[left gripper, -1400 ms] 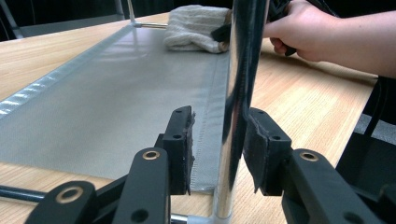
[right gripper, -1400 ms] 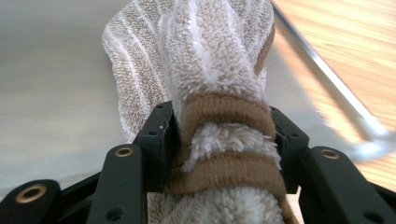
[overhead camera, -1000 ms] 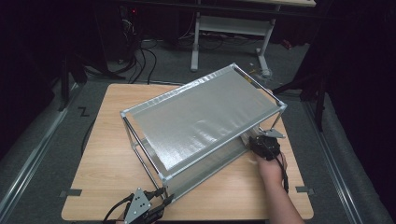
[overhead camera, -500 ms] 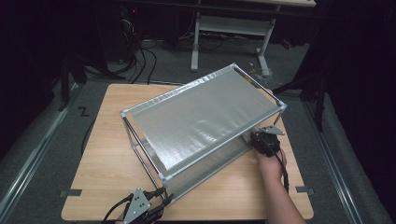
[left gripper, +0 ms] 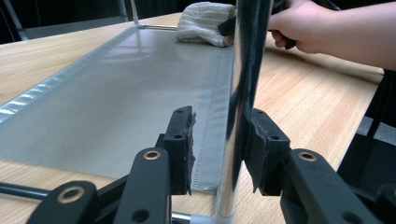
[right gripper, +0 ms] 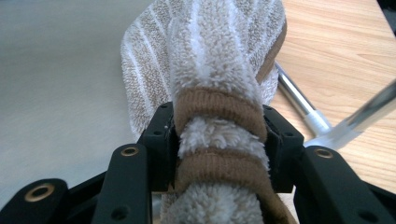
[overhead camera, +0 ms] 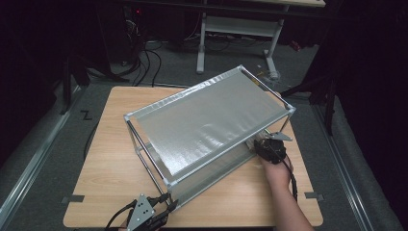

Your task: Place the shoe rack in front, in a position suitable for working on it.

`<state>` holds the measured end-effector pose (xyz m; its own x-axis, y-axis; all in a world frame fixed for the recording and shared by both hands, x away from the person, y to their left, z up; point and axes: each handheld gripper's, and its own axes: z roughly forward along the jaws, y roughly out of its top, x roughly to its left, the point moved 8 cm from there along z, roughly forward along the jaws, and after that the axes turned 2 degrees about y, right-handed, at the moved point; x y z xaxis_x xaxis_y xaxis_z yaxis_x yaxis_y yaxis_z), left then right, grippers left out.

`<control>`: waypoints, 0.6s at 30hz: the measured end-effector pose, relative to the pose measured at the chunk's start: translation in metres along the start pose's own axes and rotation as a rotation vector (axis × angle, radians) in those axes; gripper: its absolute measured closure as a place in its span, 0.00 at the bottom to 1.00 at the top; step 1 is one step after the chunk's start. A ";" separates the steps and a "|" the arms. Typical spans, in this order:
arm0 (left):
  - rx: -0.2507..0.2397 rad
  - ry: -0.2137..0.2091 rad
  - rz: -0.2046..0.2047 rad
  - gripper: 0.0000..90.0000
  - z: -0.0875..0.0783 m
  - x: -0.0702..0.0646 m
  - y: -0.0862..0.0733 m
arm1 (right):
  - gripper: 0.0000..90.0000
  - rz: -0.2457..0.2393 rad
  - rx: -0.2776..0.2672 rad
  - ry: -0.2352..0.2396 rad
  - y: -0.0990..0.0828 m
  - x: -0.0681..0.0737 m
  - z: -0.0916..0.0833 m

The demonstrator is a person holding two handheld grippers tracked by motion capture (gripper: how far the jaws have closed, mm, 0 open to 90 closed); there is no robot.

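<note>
A metal rack with two silver fabric shelves stands slantwise on the wooden table. At its near left corner, my left gripper is open around the upright chrome post. The right pad leans on the post and the left pad stands apart from it. My right gripper is shut on a rolled beige striped towel. The towel lies at the right end of the lower shelf. Its jaws have just eased open slightly, with the towel still squeezed between them.
The person's right forearm reaches in from the bottom right. Bare tabletop lies left of the rack and along the front edge. Beyond the table are a white desk frame and cables on the floor.
</note>
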<state>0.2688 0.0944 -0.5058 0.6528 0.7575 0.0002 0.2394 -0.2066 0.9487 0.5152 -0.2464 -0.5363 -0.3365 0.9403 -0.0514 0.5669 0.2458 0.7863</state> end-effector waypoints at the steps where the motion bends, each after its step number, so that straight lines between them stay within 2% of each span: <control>1: -0.002 -0.001 0.000 0.71 0.000 0.000 0.000 | 0.60 -0.006 -0.003 0.006 -0.001 0.003 -0.001; 6: -0.005 0.001 0.005 0.72 -0.001 -0.001 0.001 | 0.60 -0.039 -0.010 0.051 -0.005 0.022 -0.007; 11: -0.009 0.001 0.006 0.72 -0.001 -0.001 0.001 | 0.60 -0.086 -0.021 0.111 -0.010 0.053 -0.013; 18: -0.011 0.000 0.007 0.72 -0.001 -0.001 0.002 | 0.59 -0.115 -0.029 0.191 -0.018 0.095 -0.024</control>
<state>0.2681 0.0935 -0.5037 0.6540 0.7565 0.0065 0.2272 -0.2047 0.9521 0.4551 -0.1671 -0.5401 -0.5354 0.8442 -0.0267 0.4952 0.3393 0.7998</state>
